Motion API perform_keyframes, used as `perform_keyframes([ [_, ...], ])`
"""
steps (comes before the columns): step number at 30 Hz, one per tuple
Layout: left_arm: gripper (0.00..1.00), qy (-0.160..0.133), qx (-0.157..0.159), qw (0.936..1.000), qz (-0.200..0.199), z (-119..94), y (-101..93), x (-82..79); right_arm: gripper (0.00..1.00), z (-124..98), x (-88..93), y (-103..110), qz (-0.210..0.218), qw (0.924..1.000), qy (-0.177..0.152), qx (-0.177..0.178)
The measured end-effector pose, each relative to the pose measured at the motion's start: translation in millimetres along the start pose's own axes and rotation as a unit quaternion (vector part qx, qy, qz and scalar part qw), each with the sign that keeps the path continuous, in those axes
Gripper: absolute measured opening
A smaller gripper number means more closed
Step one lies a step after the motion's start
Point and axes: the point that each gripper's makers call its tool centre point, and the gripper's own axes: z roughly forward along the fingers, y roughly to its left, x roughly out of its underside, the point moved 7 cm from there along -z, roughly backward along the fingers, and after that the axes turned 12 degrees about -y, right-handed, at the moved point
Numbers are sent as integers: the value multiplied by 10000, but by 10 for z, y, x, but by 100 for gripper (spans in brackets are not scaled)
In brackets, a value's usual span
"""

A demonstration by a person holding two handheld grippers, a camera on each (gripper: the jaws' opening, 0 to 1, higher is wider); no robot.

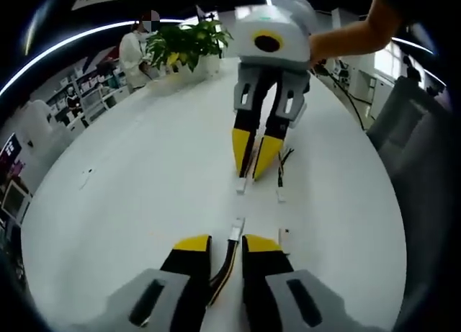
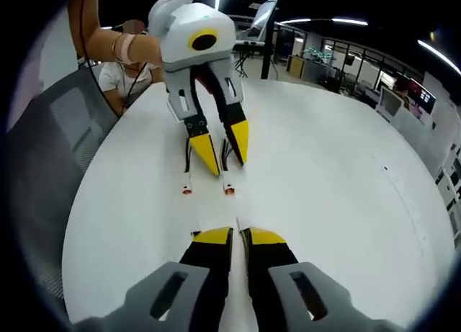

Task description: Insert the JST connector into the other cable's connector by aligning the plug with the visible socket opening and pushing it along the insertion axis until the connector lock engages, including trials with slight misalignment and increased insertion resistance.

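White round counter (image 1: 130, 195), mostly bare. Left gripper view: potted plant (image 1: 189, 44) at the counter's far edge, a person (image 1: 134, 51) behind it, shelves on the left, grey chair (image 1: 414, 130) on the right. A small mark (image 1: 86, 175) lies on the counter to the left, well apart from the work. Right gripper view: grey chair (image 2: 65, 137) on the left, seated person (image 2: 126, 76) behind the counter, office desks far back. Left tool (image 1: 226, 247) has its jaws pressed on a cable (image 1: 225, 271) of black and yellow wires; its white connector (image 1: 236, 228) sticks out past the tips, long axis pointing away toward the right tool (image 1: 256, 163). Right tool faces it with tips down near the counter, jaws nearly together, pinching the second cable; its white connector (image 1: 242, 184) points back at the first. The two connectors sit roughly in line, near each other but apart, not mated. Another loose cable (image 1: 280, 182) lies just beside them to the right. In the right gripper view the right tool (image 2: 238, 235) has its tips almost touching, and the left tool (image 2: 223, 158) is opposite with two red-tipped ends (image 2: 187, 190) below it.
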Motion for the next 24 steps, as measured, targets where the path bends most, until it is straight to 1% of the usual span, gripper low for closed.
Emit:
perform_keyframes([
  [4,5,-17,71,10000,27,24,-1,12,5,33,23,-50,-7,10000,6,-20],
  [6,3,-32,119,9999,21,37,-2,10,7,40,33,-69,-43,10000,21,-26],
  [13,0,-22,239,9997,32,72,-22,31,7,60,70,-107,-48,10000,33,-77],
  [16,0,-4,243,9997,68,82,-11,43,7,73,90,-126,-12,9999,34,-101],
  [18,0,-48,269,9996,-68,89,6,48,5,73,91,-114,16,9999,25,-131],
  [21,0,-85,285,9995,-105,93,20,50,6,83,98,-119,24,9999,28,-133],
  [24,0,-106,335,9994,-3,94,18,44,6,98,90,-115,59,9999,-3,-146],
])
